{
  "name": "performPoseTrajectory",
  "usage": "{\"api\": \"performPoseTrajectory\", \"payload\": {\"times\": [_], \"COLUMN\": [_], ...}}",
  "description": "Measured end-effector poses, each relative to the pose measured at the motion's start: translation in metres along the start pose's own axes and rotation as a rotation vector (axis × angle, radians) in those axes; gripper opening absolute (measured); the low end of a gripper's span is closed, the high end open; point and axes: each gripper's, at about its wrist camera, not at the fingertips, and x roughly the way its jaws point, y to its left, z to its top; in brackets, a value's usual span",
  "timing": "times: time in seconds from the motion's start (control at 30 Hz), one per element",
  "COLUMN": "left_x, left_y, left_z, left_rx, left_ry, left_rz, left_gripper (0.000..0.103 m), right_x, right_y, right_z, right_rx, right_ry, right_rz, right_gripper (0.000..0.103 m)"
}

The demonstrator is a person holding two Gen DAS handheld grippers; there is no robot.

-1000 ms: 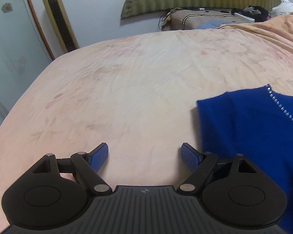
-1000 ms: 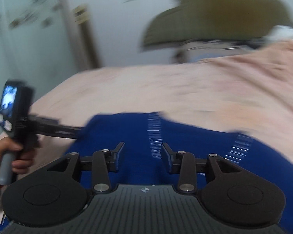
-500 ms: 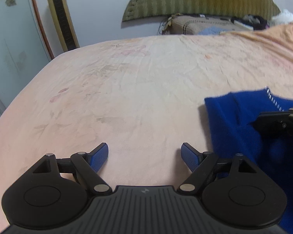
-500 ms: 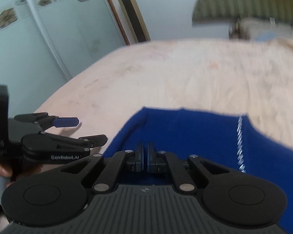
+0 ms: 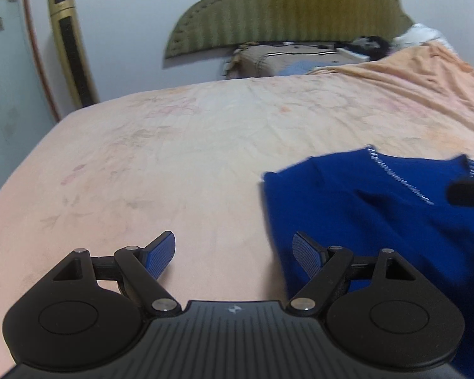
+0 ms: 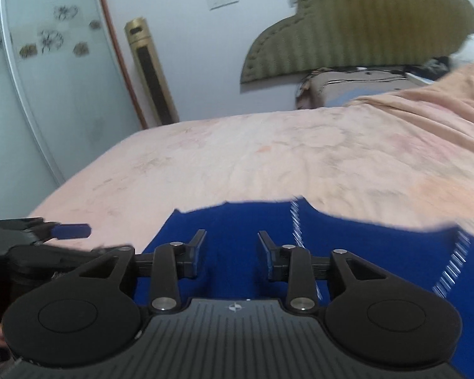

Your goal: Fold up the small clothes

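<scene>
Blue knitted garment (image 5: 379, 218) with rows of small silver studs lies spread on the bed's peach floral sheet (image 5: 173, 158), toward its near right side. The left gripper (image 5: 235, 252) hangs over the bare sheet just beside the garment's left edge, its blue-padded jaws wide apart with nothing between them. The right gripper (image 6: 231, 248) hovers over the garment's middle; its jaws have just been opening and stand partly apart, with the blue knit below them and not pinched. In the right wrist view the left gripper shows at the left edge, well clear of the cloth. An olive quilted headboard (image 6: 363, 31) and a gold tower fan (image 5: 71, 47) stand against the far wall.
</scene>
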Motion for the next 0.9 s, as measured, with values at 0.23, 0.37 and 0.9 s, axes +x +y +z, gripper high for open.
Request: {"api": "performPoseTrajectory", "payload": {"times": [0.23, 0.37, 0.9], "left_x": [0.008, -0.003, -0.068], "left_y": [-0.029, -0.025, -0.076], "left_z": [-0.03, -0.026, -0.047], "left_rx": [0.178, 0.112, 0.062], "left_ry": [0.032, 0.027, 0.026], "left_rz": [0.059, 0.069, -0.002], "left_gripper": [0.084, 0.082, 0.082], "right_x": [-0.089, -0.128, -0.177], "right_y": [-0.031, -0.075, -0.079], "right_z": [-0.068, -0.097, -0.109], "right_rx": [0.117, 0.245, 0.27], "right_ry": [-0.011, -0.025, -0.098], "right_rz": [-0.172, -0.362, -0.488], "right_gripper": [0.055, 0.066, 0.082]}}
